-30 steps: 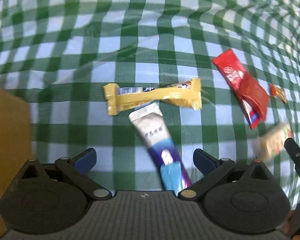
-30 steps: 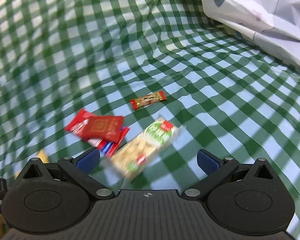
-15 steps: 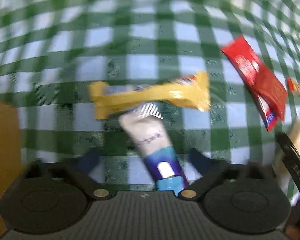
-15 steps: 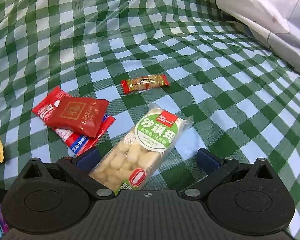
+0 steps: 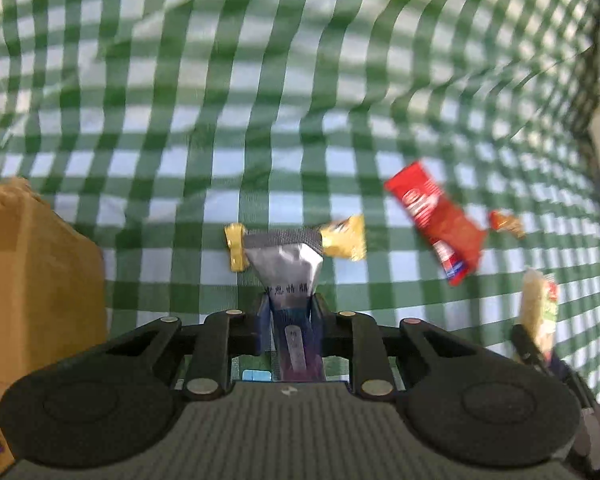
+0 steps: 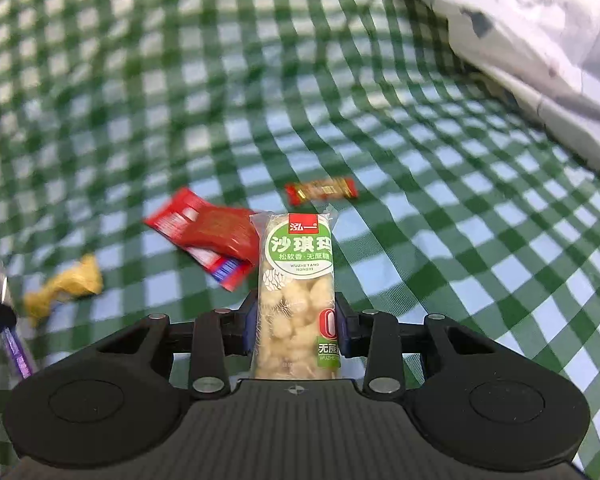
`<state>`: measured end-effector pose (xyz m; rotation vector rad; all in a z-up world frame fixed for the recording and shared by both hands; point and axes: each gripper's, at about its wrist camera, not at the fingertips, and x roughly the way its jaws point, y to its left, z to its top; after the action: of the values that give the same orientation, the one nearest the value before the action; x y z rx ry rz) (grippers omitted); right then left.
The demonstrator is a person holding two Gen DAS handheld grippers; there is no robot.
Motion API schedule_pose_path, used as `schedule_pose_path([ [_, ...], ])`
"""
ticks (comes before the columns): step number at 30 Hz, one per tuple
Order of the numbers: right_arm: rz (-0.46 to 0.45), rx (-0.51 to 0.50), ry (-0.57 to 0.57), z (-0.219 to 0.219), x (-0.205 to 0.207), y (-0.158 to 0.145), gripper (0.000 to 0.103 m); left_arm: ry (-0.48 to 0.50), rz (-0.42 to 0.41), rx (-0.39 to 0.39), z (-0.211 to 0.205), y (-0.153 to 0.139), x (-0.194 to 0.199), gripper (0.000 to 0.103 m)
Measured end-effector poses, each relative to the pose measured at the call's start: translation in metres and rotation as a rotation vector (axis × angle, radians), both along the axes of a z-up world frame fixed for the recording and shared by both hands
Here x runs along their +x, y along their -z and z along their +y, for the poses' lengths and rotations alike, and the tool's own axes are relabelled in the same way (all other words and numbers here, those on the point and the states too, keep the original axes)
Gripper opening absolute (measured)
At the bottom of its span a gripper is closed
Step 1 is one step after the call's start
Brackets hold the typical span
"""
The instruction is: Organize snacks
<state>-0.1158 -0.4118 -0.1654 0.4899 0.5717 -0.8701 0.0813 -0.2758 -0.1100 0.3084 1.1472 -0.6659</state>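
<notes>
Cloth [image 5: 284, 128]: green-checked, covering the surface, carrying the loose snacks.
Box [image 5: 36, 280]: cardboard, standing left of the left tool.
Left tool [image 5: 290, 312]: closing, fingers clamping a silver-purple sachet [image 5: 286, 268] raised above a yellow bar [image 5: 342, 238].
Right tool [image 6: 296, 320]: closing, clamping a green-labelled pack [image 6: 298, 280] in front of a red packet [image 6: 208, 232].
Candy [image 6: 322, 191]: lying just beyond the pack.

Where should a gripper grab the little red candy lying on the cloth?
Probably across the middle of the little red candy, coming straight down from above. It lies flat and alone on the checked cloth, its long sides clear, so the fingers can close across its narrow width.
</notes>
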Motion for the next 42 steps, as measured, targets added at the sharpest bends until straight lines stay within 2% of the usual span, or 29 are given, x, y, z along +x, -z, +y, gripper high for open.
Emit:
schedule_pose_path([
  [9, -0.099, -0.142, -0.093, 0.065, -0.015, -0.072, 0.038, 0.04, -0.164, -0.14, 0.066, -0.094, -0.035, 0.016],
  [19, -0.142, -0.141, -0.213, 0.168, -0.044, -0.117, 0.038, 0.064, -0.301, -0.188, 0.16, -0.157, -0.081, 0.014],
  [23, -0.153, -0.138, -0.272, 0.21, -0.04, -0.129, 0.038, 0.044, -0.314, -0.187, 0.203, -0.169, -0.091, 0.014],
  [32, -0.186, -0.136, -0.398, 0.281, -0.027, -0.155, 0.038, -0.053, -0.335, -0.172, 0.293, -0.186, -0.083, 0.014],
  [42, -0.16, -0.18, -0.508, 0.339, -0.011, -0.173, 0.038, -0.153, -0.343, -0.186, 0.373, -0.192, -0.073, 0.014],
])
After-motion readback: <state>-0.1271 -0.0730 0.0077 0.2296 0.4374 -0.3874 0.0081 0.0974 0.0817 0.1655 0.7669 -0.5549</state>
